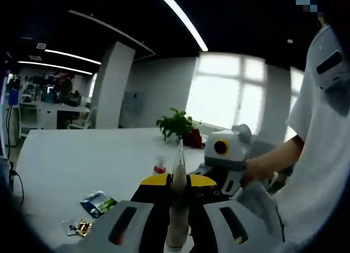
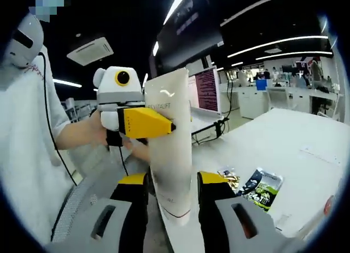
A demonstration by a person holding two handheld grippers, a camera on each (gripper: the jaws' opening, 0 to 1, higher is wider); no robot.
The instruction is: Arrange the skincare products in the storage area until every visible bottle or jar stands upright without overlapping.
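A white cream tube [image 2: 170,149] stands upright between my right gripper's [image 2: 170,182] yellow-tipped jaws, which are shut on its lower part. My left gripper [image 2: 164,124] comes in from the left, and its yellow jaws pinch the tube's upper part. In the left gripper view the same tube [image 1: 179,209] shows edge-on as a thin pale strip. My left gripper [image 1: 179,179] is shut on it there. The right gripper [image 1: 224,154] sits just beyond, held by a hand. A small bottle with a red cap [image 1: 159,166] stands upright on the white table [image 1: 82,160].
Printed sachets [image 1: 98,204] and a smaller packet [image 1: 76,227] lie on the table at the left; the sachets [image 2: 261,188] show again at the right. A potted plant [image 1: 176,124] stands at the table's far edge. A screen [image 2: 205,92] stands behind the tube. A person in white [image 1: 322,154] is close.
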